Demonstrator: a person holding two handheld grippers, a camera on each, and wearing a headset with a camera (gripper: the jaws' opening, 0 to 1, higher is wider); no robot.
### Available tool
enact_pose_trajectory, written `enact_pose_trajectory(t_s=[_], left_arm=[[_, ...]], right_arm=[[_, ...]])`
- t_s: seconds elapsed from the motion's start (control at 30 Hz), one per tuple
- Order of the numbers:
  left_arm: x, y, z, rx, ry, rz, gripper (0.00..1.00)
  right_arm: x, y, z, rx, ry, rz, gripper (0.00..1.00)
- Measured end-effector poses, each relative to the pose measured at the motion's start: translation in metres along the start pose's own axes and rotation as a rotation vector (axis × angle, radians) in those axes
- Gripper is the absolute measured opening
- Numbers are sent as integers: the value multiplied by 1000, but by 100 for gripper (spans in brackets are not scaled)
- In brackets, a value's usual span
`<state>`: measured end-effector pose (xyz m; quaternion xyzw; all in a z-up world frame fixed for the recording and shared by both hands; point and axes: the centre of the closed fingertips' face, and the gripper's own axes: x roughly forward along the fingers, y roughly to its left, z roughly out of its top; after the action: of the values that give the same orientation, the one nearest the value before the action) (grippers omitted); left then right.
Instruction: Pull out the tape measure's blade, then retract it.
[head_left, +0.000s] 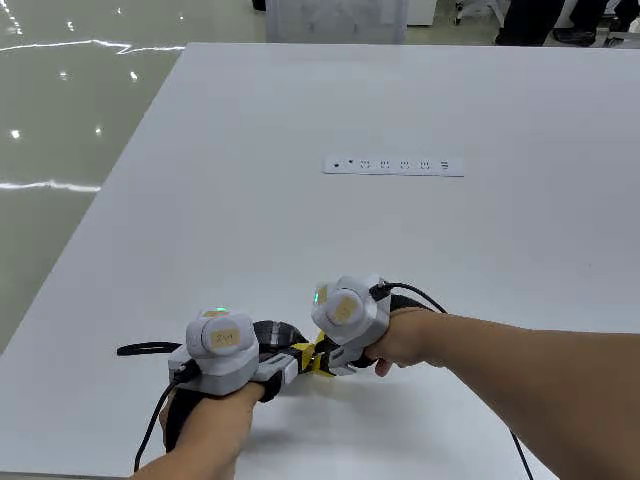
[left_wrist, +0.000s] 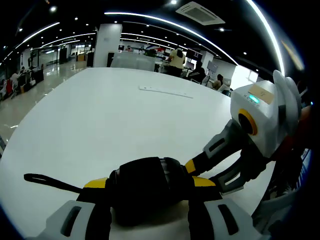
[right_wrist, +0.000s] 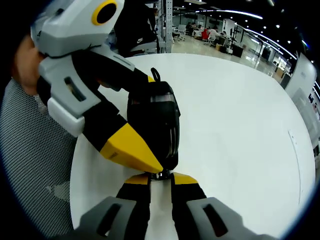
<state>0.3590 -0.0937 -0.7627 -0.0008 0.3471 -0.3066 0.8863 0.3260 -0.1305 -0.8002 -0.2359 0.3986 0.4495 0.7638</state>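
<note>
Black tape measure (left_wrist: 150, 187), white table (head_left: 420, 260), white power strip (head_left: 393, 165)

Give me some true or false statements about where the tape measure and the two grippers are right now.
1. The left gripper clamps the black case of the tape measure. True.
2. The blade stretches far across the table. False: the right gripper has its jaws right at the case's mouth.
3. The right gripper's jaws are shut on the blade tip. True.
4. The power strip lies between the grippers. False: it lies farther up the table, apart from both.
</note>
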Motion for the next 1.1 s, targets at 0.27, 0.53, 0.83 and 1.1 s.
enact_pose_trajectory(t_s=[0.27, 0.53, 0.83, 1.1], left_arm=[[-2, 0, 1, -15, 24, -36, 59], [-11, 7, 13, 40, 34, -77, 64], [-28, 16, 27, 199, 1, -233, 95], [-52, 19, 27, 313, -23, -319, 100]], right_arm=[[-1, -1, 0, 13, -8, -21, 15], [-8, 4, -1, 56, -61, -46, 33], [-46, 3, -14, 187, -163, -120, 40], [-101, -8, -33, 285, -271, -225, 54]])
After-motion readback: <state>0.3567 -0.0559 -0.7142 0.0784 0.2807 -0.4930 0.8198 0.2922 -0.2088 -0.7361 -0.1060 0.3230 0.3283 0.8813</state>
